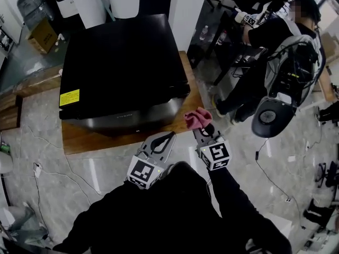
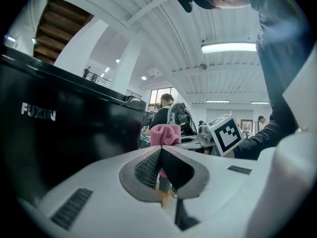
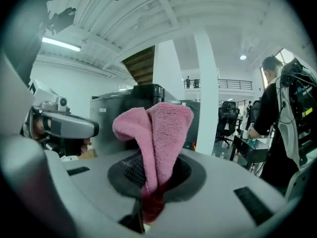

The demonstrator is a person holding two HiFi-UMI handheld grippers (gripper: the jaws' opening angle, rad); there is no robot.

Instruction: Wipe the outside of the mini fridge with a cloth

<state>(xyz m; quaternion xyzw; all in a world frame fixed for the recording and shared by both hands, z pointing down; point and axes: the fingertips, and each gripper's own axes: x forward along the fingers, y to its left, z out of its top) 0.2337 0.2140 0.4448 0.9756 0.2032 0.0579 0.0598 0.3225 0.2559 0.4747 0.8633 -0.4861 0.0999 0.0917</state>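
The black mini fridge (image 1: 119, 67) stands on a low wooden platform (image 1: 127, 136), with a yellow label on its top near the left front corner. My right gripper (image 1: 201, 125) is shut on a pink cloth (image 1: 197, 118), held in the air just right of the fridge's front right corner. In the right gripper view the cloth (image 3: 154, 133) rises bunched from the closed jaws, the fridge (image 3: 129, 118) behind it. My left gripper (image 1: 163, 141) is shut and empty, in front of the fridge's front face (image 2: 59, 133). The left gripper view also catches the pink cloth (image 2: 165, 134).
A person (image 1: 275, 52) with a backpack rig stands at a desk to the right. A grey round device (image 1: 269, 115) sits on the marble floor beside them. Cables (image 1: 47, 168) run across the floor at left. A cardboard box (image 1: 43, 35) lies at back left.
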